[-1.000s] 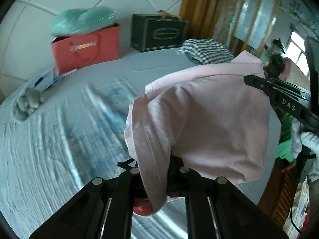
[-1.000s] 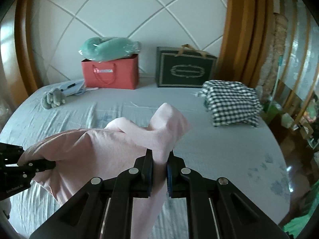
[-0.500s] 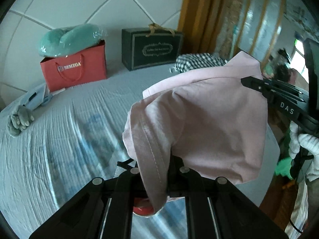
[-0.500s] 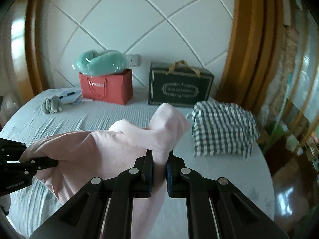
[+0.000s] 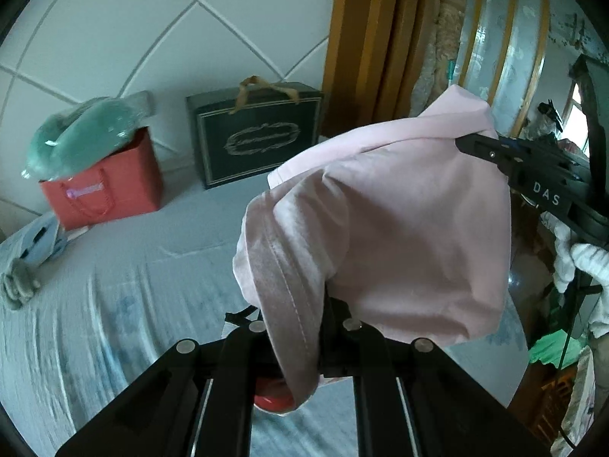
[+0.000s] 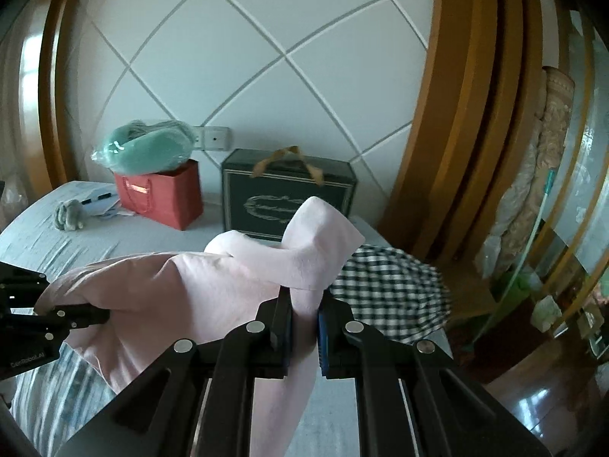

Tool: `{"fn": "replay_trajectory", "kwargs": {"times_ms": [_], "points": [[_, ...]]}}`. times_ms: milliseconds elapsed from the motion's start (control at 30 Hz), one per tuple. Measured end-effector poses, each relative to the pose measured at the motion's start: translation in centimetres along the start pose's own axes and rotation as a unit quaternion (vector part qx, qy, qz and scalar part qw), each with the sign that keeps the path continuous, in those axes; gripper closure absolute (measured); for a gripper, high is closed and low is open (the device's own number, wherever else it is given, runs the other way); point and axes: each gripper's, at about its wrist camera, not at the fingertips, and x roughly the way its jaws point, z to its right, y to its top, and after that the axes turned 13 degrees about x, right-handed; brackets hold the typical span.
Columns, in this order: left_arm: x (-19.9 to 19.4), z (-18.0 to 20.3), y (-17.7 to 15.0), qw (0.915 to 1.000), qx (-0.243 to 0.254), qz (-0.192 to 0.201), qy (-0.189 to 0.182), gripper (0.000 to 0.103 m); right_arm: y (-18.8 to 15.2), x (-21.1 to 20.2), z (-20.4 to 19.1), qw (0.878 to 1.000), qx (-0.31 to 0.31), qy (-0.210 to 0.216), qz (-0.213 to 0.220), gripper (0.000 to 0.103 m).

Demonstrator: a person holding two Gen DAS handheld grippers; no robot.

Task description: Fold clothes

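A pale pink garment (image 5: 399,228) hangs in the air above the grey bed sheet (image 5: 114,304), stretched between both grippers. My left gripper (image 5: 300,312) is shut on its hemmed edge, which drapes over the fingers. My right gripper (image 6: 304,304) is shut on another bunched corner of the pink garment (image 6: 228,289). Each gripper shows in the other's view: the right gripper (image 5: 468,141) at the right, the left gripper (image 6: 95,314) at the left. A folded black-and-white checked garment (image 6: 388,289) lies on the bed behind the pink one.
A red paper bag (image 5: 102,190) with a teal neck pillow (image 5: 87,133) on top and a dark green gift box (image 5: 259,133) stand against the tiled headboard. A small grey plush toy (image 6: 68,215) lies at the bed's far left. Wooden frames and glossy floor are to the right.
Both grippers have risen and tilted upward with the pink garment still held between them. The bed and the checked garment sit lower in the views now.
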Motion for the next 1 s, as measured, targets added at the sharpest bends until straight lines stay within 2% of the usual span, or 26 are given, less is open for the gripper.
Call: {"fn": "replay_trajectory", "kwargs": {"times_ms": [67,233,467,633,733,833,867,900,933,967,1000], "points": [[1.1,1.4,1.6,1.0,0.004,0.003,0.009,0.096,1.0,0.7,1.8,1.0,-0.006,0.013,0.004,0.093],[3.4,3.8,5.6,0.9989,-0.025,0.014,0.038,0.096,4.3,2.9,6.6,0.999,-0.026,0.045,0.016,0.093],[8.2,6.5,11.1,0.9973,-0.048,0.014,0.055,0.096,8.0,6.9,11.9,0.997,-0.042,0.057,0.018,0.093],[12.6,7.3,13.9,0.9962,-0.045,-0.004,0.074,0.096,9.2,11.0,16.1,0.997,-0.031,0.072,0.011,0.093],[15.9,6.9,14.6,0.9955,-0.052,-0.023,0.075,0.096,9.1,14.8,18.4,0.997,-0.024,0.075,-0.003,0.093],[20.3,6.4,14.1,0.9945,-0.063,-0.054,0.065,0.09,8.1,19.6,20.6,0.997,-0.002,0.067,-0.039,0.091],[22.3,6.2,13.7,0.9932,-0.067,-0.074,0.06,0.084,7.5,21.1,21.1,0.997,0.007,0.058,-0.056,0.087],[23.8,6.2,13.1,0.9911,-0.066,-0.097,0.063,0.068,7.0,22.6,21.7,0.996,0.016,0.049,-0.072,0.071],[25.1,6.3,12.4,0.9884,-0.065,-0.119,0.069,0.062,6.4,24.1,22.3,0.995,0.024,0.04,-0.087,0.044],[25.9,6.2,11.9,0.9869,-0.065,-0.129,0.072,0.052,5.8,25.0,22.7,0.994,0.033,0.035,-0.095,0.03],[26.5,6.0,11.4,0.9856,-0.066,-0.137,0.074,0.044,5.3,25.6,23.2,0.993,0.045,0.035,-0.102,0.012]]}}
